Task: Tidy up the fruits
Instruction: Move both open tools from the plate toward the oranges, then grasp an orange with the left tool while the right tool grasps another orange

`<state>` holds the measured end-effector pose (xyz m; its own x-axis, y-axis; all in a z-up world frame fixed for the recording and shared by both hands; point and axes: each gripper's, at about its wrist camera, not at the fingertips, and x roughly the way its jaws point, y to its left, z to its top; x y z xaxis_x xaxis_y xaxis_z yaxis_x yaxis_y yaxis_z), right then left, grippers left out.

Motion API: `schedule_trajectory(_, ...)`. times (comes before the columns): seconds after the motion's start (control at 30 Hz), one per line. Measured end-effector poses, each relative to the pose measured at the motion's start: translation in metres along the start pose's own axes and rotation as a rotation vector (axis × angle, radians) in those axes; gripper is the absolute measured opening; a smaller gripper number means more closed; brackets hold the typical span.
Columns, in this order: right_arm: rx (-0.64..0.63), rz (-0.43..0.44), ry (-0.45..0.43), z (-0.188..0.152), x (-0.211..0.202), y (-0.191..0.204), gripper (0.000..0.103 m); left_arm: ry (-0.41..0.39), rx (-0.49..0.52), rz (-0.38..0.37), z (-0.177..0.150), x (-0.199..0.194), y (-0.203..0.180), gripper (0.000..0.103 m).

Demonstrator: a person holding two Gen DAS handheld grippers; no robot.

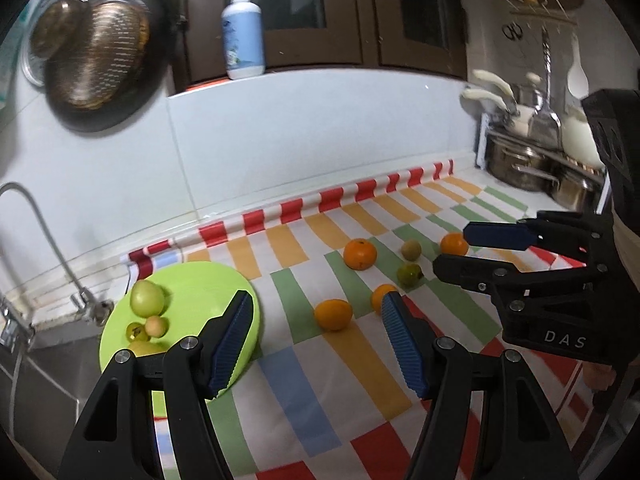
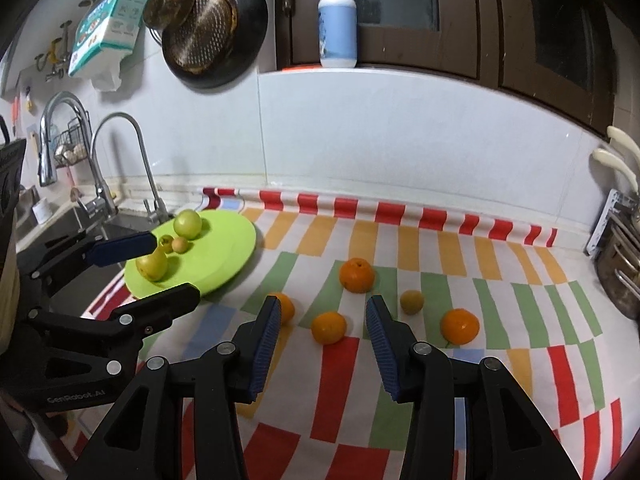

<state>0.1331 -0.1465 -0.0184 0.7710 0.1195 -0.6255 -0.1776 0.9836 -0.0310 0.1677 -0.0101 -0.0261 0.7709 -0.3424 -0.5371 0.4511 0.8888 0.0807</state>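
A lime green plate (image 1: pixel 200 292) (image 2: pixel 224 248) sits at the left of the striped cloth, by the sink. It holds a green apple (image 1: pixel 147 299) (image 2: pixel 187 223), a pear (image 2: pixel 153 265) and two small fruits (image 1: pixel 156 326). Several oranges (image 1: pixel 360 254) (image 2: pixel 357 275) lie loose on the cloth, with a small tan fruit (image 1: pixel 411 249) (image 2: pixel 412 302) and a greenish fruit (image 1: pixel 409 275). My left gripper (image 1: pixel 316 328) is open and empty above the cloth, beside the plate. My right gripper (image 2: pixel 320 326) is open and empty above an orange (image 2: pixel 329 327); it also shows in the left wrist view (image 1: pixel 460 246).
A sink with faucets (image 2: pixel 100 168) lies left of the plate. Steel pots (image 1: pixel 520 164) and a knife rack (image 1: pixel 500 96) stand at the back right. A soap bottle (image 2: pixel 337 20) is on the window ledge. Pans (image 2: pixel 212 28) hang on the tiled wall.
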Motion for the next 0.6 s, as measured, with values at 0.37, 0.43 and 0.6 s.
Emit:
schedule_trajectory(0.37, -0.04, 0.014, 0.107, -0.007, 0.053, -0.007, 0.045, 0.081, 0.071, -0.059, -0.012, 0.05, 0.006, 0.065)
schedule_trajectory(0.43, -0.047, 0.017, 0.124, -0.008, 0.062, -0.008, 0.045, 0.093, 0.079, -0.073, -0.014, 0.059, 0.006, 0.063)
schedule_trajectory(0.6, -0.059, 0.035, 0.171, -0.012, 0.084, -0.01, 0.045, 0.148, 0.086, -0.12, -0.018, 0.084, 0.007, 0.057)
